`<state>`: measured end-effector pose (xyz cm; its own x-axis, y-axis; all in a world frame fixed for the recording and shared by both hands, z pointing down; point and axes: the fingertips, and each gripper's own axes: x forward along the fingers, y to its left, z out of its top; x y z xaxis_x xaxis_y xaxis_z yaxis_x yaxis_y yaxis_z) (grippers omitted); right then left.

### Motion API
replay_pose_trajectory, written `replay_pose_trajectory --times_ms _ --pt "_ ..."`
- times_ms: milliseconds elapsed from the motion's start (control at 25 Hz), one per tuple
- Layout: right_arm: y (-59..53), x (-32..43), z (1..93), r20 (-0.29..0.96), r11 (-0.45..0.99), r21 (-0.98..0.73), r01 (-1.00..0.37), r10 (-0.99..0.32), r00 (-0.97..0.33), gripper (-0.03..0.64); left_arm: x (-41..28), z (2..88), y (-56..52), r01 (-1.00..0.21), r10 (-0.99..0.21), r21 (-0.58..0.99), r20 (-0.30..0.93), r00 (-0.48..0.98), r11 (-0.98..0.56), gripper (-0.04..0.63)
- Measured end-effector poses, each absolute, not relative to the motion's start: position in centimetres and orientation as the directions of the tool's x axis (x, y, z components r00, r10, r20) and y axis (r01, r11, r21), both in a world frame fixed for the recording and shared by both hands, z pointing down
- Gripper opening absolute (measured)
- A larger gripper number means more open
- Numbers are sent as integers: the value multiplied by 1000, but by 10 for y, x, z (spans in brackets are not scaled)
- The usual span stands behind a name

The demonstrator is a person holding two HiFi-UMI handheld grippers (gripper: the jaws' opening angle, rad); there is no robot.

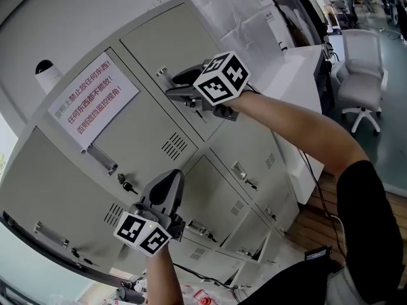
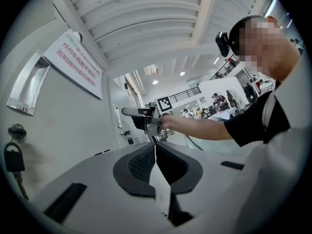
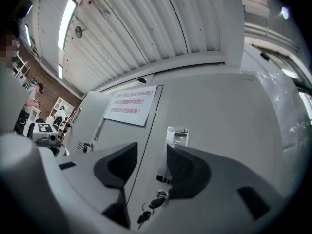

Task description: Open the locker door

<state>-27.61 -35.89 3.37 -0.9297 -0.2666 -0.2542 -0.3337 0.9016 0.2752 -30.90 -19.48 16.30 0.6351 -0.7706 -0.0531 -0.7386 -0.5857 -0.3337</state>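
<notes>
I am holding my right tongs (image 1: 173,84) (image 3: 150,152) up in front of the locker door (image 1: 184,40) (image 3: 219,116), and they are standing spread wide and pinching nothing. Through the gap between them I am seeing the seam at the door's left edge. The door is lying shut, flush with the rest of the locker bank (image 1: 57,189), with its flat face turning out toward me. Its long axis is running upright, which in the head view is slanting from upper left to lower right. Its handle recess (image 1: 162,73) (image 3: 176,136) is sitting on the left edge just above my right tong's tip, and keys (image 3: 158,202) are hanging from the lock below it. The neighbouring door to the left is carrying a sign (image 1: 92,100) (image 3: 130,105) (image 2: 73,62). My left tongs (image 1: 173,176) (image 2: 155,147) are waiting lower down, pressed together on nothing and pointing level along the locker fronts.
</notes>
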Motion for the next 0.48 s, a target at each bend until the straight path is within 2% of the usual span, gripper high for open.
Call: replay_pose_trajectory --times_ms 480 --pt "-384 -293 39 -188 916 192 -351 -317 -930 190 -308 175 -184 -729 -772 -343 -15 635 -593 18"
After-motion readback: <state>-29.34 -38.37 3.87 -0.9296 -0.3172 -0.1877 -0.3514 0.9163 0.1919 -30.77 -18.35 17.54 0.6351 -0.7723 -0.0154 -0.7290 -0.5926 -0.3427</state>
